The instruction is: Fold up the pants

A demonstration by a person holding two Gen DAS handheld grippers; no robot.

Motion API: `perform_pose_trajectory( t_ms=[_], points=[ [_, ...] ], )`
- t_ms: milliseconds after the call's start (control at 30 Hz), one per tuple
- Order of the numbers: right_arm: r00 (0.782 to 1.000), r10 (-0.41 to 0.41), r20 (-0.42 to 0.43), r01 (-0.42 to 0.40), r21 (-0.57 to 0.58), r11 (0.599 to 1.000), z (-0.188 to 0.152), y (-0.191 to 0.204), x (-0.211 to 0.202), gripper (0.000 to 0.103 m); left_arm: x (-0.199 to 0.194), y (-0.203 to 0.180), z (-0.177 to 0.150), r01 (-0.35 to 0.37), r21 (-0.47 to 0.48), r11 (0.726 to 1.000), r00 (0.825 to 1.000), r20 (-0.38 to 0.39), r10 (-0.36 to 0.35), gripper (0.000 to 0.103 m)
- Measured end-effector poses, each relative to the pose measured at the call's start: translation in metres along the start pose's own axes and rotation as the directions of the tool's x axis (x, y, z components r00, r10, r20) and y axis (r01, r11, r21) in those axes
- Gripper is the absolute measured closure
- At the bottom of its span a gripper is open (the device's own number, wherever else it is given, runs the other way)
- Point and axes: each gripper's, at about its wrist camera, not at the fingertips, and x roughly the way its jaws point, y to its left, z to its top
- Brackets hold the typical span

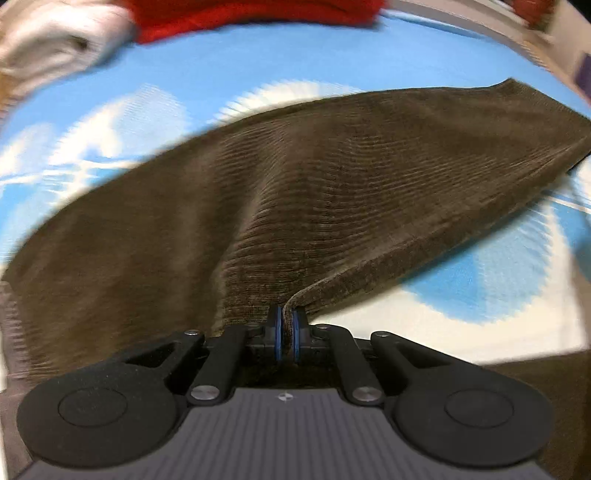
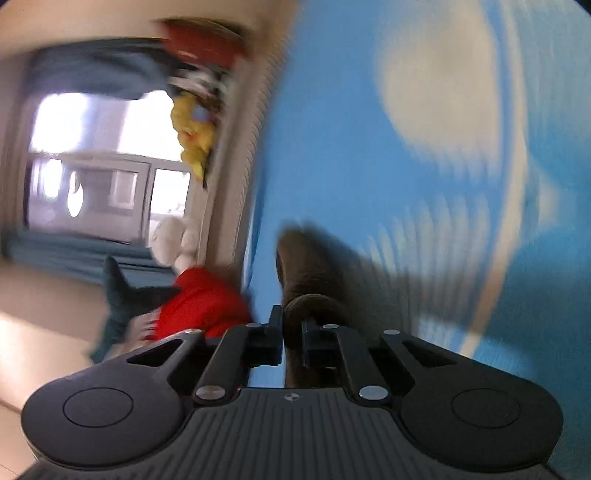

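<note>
Brown corduroy pants (image 1: pixel 295 192) hang stretched across the left wrist view above a blue and white patterned sheet (image 1: pixel 207 74). My left gripper (image 1: pixel 287 325) is shut on an edge of the pants, and the cloth rises from its pads. In the blurred right wrist view my right gripper (image 2: pixel 291 325) is shut on another part of the pants (image 2: pixel 314 273), which bunch up between and beyond its fingers over the blue sheet (image 2: pixel 369 147).
A red garment (image 1: pixel 251 14) and a white cloth (image 1: pixel 55 40) lie at the far edge of the sheet. The right wrist view shows the red garment (image 2: pixel 199 302), a white plush toy (image 2: pixel 173 236), a yellow toy (image 2: pixel 192 133) and a window (image 2: pixel 96 158).
</note>
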Motion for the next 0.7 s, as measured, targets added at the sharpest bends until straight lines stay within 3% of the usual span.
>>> perform_pose_trajectory(
  t_ms=[67,133,167,200,233,267,300,367,400,500,633,700],
  points=[
    [0.988,-0.049,0.149,0.068,-0.12,0.99,0.012,0.031,-0.04,0.097,0.001,-0.005,0.0,0.092,0.037,0.995,0.995,-0.041,-0.091,0.096],
    [0.957,-0.156,0.244,0.208,-0.204,0.957,0.017,0.05,-0.073,0.097,0.003,-0.012,-0.003,0.128,0.094,0.987,0.99,-0.075,-0.121,0.096],
    [0.932,-0.239,0.271,0.308,-0.248,0.919,0.018,0.055,-0.086,0.096,0.004,-0.014,-0.006,0.123,0.125,0.984,0.99,-0.084,-0.113,0.096],
    [0.892,-0.345,0.292,0.424,-0.273,0.864,0.018,0.053,-0.096,0.096,0.005,-0.016,-0.009,0.115,0.157,0.981,0.991,-0.093,-0.102,0.096],
    [0.861,-0.426,0.277,0.496,-0.271,0.825,0.019,0.044,-0.103,0.091,0.006,-0.015,-0.012,0.116,0.176,0.978,0.99,-0.098,-0.1,0.093],
    [0.85,-0.471,0.236,0.522,-0.248,0.816,0.024,0.029,-0.109,0.091,0.006,-0.013,-0.013,0.123,0.18,0.976,0.989,-0.101,-0.106,0.093],
    [0.853,-0.488,0.186,0.519,-0.192,0.833,0.033,0.005,-0.118,0.091,0.005,-0.01,-0.014,0.131,0.182,0.975,0.988,-0.105,-0.113,0.093],
    [0.834,-0.531,0.152,0.544,-0.059,0.837,0.052,-0.036,-0.134,0.091,0.001,-0.007,-0.017,0.151,0.204,0.967,0.985,-0.115,-0.13,0.093],
    [0.834,-0.535,0.135,0.54,-0.002,0.841,0.059,-0.051,-0.137,0.091,-0.001,-0.006,-0.019,0.157,0.216,0.964,0.984,-0.116,-0.135,0.093],
    [0.89,-0.454,0.054,0.444,0.136,0.886,0.075,-0.096,-0.142,0.09,-0.007,-0.002,-0.024,0.171,0.231,0.958,0.982,-0.121,-0.146,0.092],
    [0.901,-0.434,0.012,0.432,0.088,0.898,0.084,-0.104,-0.127,0.067,-0.01,0.0,-0.026,0.182,0.236,0.955,0.981,-0.112,-0.159,0.092],
    [0.911,-0.413,0.024,0.41,0.079,0.909,0.086,-0.105,-0.121,0.063,-0.01,0.001,-0.026,0.182,0.234,0.955,0.981,-0.112,-0.16,0.092]
  ],
)
